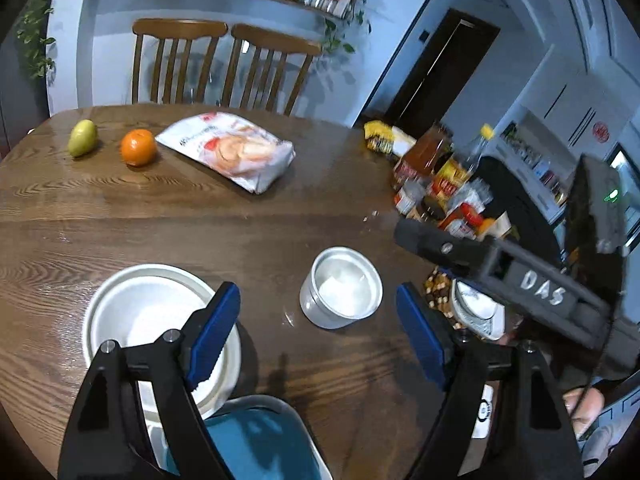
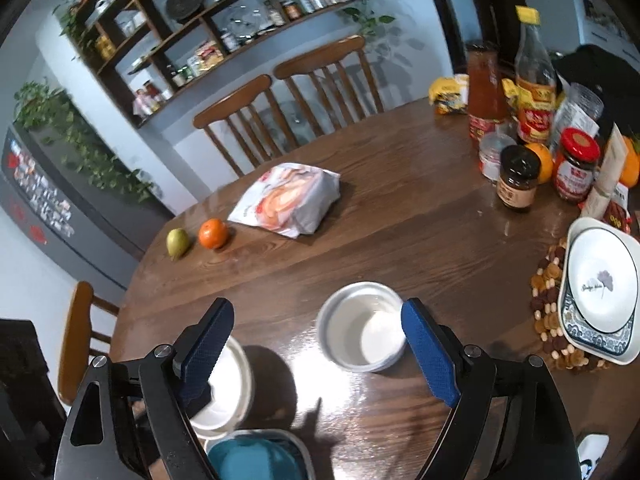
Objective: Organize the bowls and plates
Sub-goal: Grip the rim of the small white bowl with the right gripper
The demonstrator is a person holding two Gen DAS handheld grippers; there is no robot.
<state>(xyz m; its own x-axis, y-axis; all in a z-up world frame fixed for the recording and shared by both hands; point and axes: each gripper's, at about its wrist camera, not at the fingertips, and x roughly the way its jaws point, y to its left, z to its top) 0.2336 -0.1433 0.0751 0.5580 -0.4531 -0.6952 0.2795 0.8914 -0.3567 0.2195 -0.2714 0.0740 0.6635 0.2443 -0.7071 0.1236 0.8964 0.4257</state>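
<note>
A small white bowl [image 1: 340,286] stands upright near the middle of the round wooden table [image 1: 200,216]. My left gripper [image 1: 316,290] hangs open above and in front of it, with nothing between its blue pads. A stack of white dishes [image 1: 148,316] lies under its left finger, and a teal dish [image 1: 256,440] sits at the near edge. In the right wrist view the same bowl [image 2: 362,326] lies just inside the right pad of my open right gripper [image 2: 316,306], which grips nothing. Patterned plates [image 2: 600,288] are stacked on a beaded mat [image 2: 544,312] at the right.
A pear [image 2: 178,242], an orange [image 2: 214,233] and a bagged loaf [image 2: 290,198] lie across the far side. Jars and bottles [image 2: 532,120] crowd the right edge. Two wooden chairs [image 1: 224,64] stand behind the table. A black housing lettered DAS [image 1: 536,284] reaches in from the right.
</note>
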